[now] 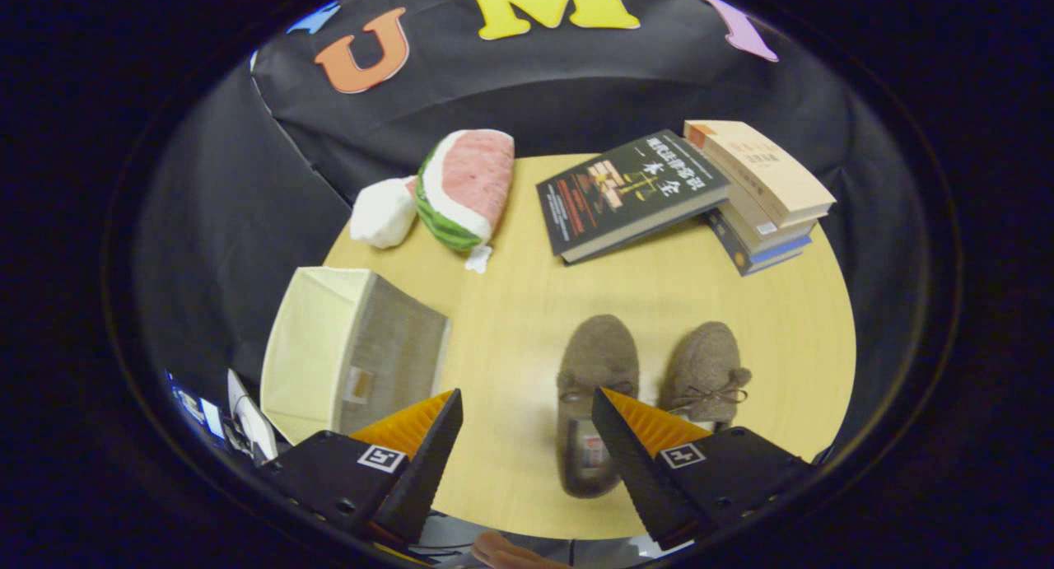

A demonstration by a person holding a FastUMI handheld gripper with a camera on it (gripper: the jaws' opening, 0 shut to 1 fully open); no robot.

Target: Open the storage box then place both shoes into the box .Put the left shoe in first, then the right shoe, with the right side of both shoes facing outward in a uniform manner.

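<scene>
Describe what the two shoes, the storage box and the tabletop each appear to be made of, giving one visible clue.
Shoes: fuzzy grey-brown fabric, perhaps fleece or suede; matte nap.
Storage box: likely woven fabric; cream and grey panels look soft and slightly slack.
Tabletop: pale wood or laminate; faint grain, smooth.
Gripper: open above the table.

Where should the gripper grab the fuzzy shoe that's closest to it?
Probably by the rim of the shoe's opening near the heel, coming down from above. The shoe sits upright on the table, opening facing up, so one finger could slip inside. The gripper is open, holding nothing.
</scene>
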